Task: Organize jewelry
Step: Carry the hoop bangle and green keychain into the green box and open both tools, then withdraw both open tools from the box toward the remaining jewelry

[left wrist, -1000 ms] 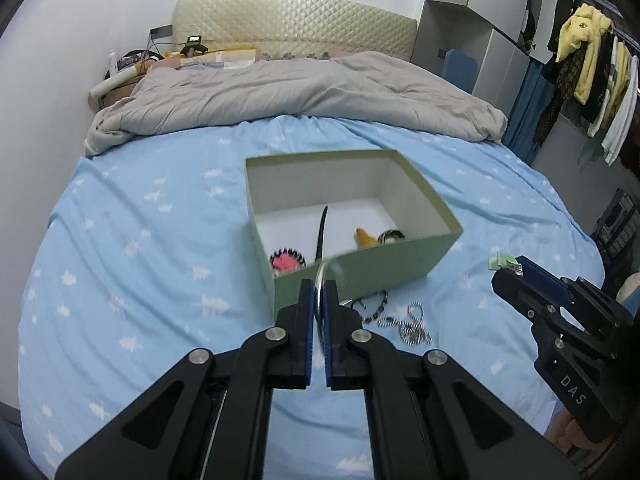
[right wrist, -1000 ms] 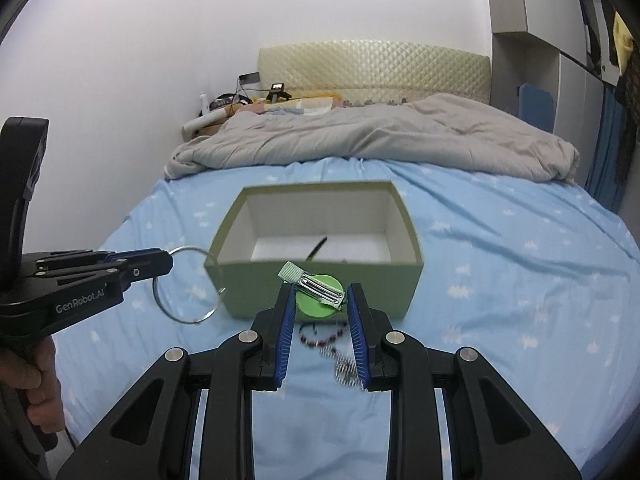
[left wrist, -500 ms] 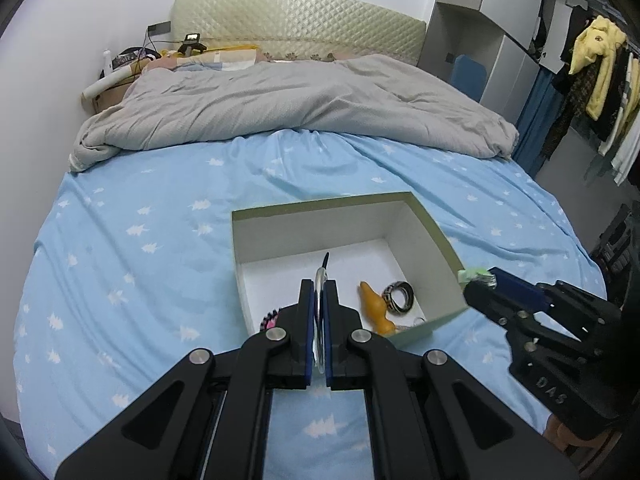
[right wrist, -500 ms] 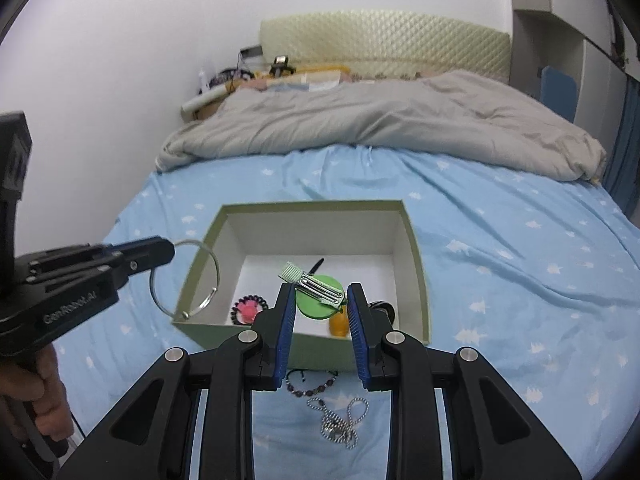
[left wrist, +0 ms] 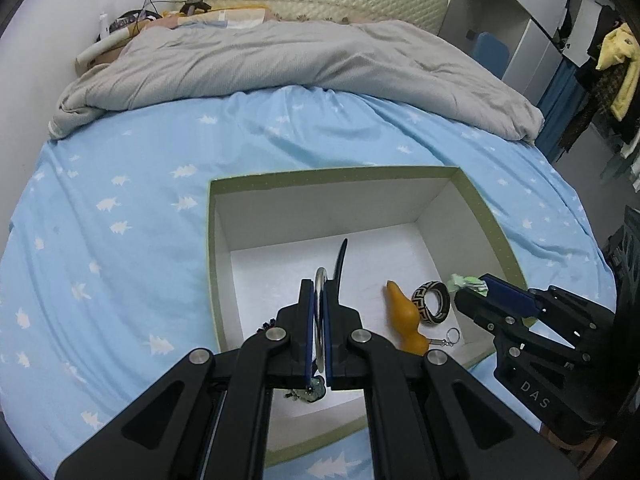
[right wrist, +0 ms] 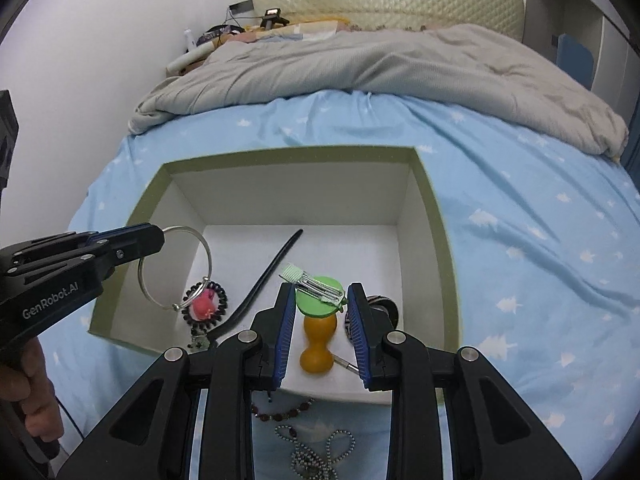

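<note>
Hovering over the box (right wrist: 430, 200), left claw (left wrist: 319, 312) pinching the bangle (right wrist: 176, 268), right claw (right wrist: 320, 308) clamping the green clip (right wrist: 320, 298): lower before releasing.

Grey duvet (left wrist: 304, 64), blue sheet (left wrist: 120, 216), possibly clothes (left wrist: 618, 68)

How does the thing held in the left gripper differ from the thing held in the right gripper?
The left gripper holds a thin silver wire bangle, an open hoop; the right gripper holds a solid green disc clip with a metal clasp on top. The bangle is wider than the clip. The bangle hangs on edge from its gripper; the clip lies roughly flat. Both are held over the open green box.
</note>
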`<state>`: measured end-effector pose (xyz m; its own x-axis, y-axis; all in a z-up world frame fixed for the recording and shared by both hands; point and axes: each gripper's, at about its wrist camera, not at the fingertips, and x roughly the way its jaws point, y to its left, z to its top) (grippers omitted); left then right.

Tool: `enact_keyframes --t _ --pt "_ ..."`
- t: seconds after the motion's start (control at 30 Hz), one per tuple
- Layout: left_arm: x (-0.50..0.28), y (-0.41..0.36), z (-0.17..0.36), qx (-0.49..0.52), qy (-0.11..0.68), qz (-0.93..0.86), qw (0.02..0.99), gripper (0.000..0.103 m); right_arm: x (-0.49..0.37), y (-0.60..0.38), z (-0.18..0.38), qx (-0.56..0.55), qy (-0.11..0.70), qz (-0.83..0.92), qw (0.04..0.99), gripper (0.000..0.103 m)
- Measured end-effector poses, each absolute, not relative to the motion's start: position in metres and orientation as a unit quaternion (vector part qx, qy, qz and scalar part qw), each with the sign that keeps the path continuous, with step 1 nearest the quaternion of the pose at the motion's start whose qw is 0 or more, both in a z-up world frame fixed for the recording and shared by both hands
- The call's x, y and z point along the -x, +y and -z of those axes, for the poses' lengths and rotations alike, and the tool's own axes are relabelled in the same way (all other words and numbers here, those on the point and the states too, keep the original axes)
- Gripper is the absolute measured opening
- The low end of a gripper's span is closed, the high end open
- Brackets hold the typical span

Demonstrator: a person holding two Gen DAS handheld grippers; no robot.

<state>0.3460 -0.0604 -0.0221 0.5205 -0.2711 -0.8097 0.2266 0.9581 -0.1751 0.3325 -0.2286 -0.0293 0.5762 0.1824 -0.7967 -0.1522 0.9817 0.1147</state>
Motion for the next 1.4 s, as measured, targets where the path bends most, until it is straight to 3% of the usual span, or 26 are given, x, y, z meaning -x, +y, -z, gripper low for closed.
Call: enact_keyframes --t 0.13,0.23,0.33,0.37,0.4,0.87,1.4 --pt "-0.348 -0.061 0.020 0.026 0.468 0.141 0.872 0.004 -0.333 -0.231 0.026 -0.019 0.449 -0.094 0.888 0.027" --pt "-0.346 -0.057 0.015 0.038 0.472 0.134 0.870 0.005 -0.329 -0.234 0.017 -0.022 0.440 -0.091 0.893 0.036" --pt "-0.340 -0.051 0.002 0.049 0.464 0.132 0.875 0.025 -0.320 -0.237 0.005 -0.023 0.431 -0.091 0.897 0.036" --pt "-0.337 -0.050 -0.003 0.048 0.458 0.131 0.878 0.036 -0.315 -0.238 -0.001 -0.021 0.426 -0.090 0.900 0.036" --pt "-0.332 -0.049 -0.010 0.047 0.452 0.131 0.881 0.039 -0.310 -0.238 -0.006 -0.022 0.422 -0.089 0.902 0.036" --pt "-0.243 -0.034 -0.086 0.049 0.388 0.142 0.909 0.039 -0.211 -0.235 -0.084 -0.028 0.356 -0.080 0.931 0.036" --pt "-0.139 -0.023 -0.105 0.047 0.336 0.156 0.928 0.039 -0.094 -0.224 -0.094 -0.025 0.295 -0.068 0.953 0.036"
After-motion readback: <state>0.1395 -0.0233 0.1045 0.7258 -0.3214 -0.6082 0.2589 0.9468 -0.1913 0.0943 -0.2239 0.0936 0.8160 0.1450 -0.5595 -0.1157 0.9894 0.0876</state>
